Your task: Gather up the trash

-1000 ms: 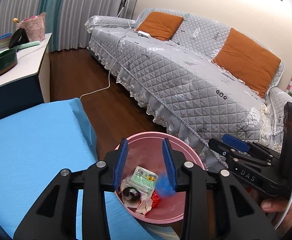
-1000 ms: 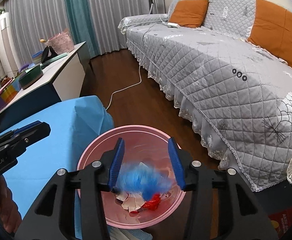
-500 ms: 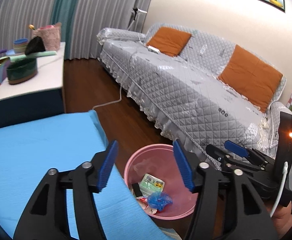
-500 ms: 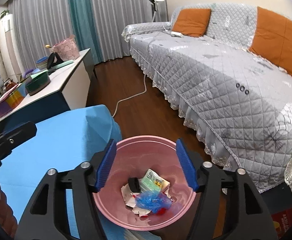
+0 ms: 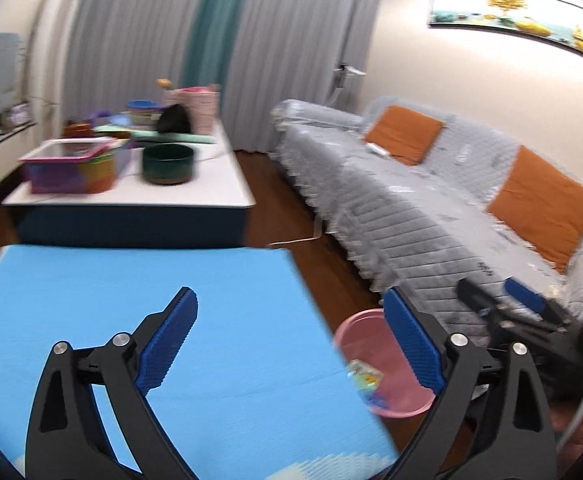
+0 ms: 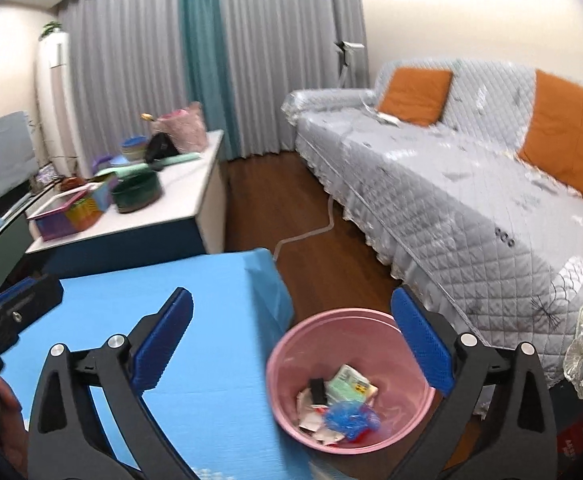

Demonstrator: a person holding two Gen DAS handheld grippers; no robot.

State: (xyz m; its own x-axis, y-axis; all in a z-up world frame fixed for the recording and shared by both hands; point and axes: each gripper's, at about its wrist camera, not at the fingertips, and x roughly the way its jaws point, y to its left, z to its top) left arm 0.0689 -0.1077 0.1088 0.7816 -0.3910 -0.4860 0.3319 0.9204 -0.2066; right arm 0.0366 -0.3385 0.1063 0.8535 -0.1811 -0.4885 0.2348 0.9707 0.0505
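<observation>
A pink bin point(image 6: 355, 340) stands on the wood floor beside the blue-covered table point(image 6: 195, 304). In it lie a crumpled blue wrapper point(image 6: 347, 416), a green-and-white packet point(image 6: 351, 386), a small black item point(image 6: 317, 390) and white paper scraps point(image 6: 311, 416). My right gripper point(image 6: 291, 340) hangs above the bin's left rim, its jaws opening wide with nothing between them. My left gripper point(image 5: 291, 344) is over the table's edge, jaws also opening and empty, with the bin point(image 5: 365, 332) low at its right. Each gripper shows in the other's view: the right gripper point(image 5: 511, 312) and the left gripper point(image 6: 11, 308).
A grey quilted sofa point(image 6: 471, 184) with orange cushions point(image 6: 415, 96) runs along the right. A white cable point(image 6: 311, 232) trails over the floor. A low white cabinet point(image 6: 179, 196) at the left back carries a dark bowl point(image 6: 137, 196), a colourful box point(image 6: 71, 212) and other items.
Both grippers rose and drew back from over the bin while their jaws widened. The blue wrapper left the right gripper and now lies in the bin. The left view swung toward the table.
</observation>
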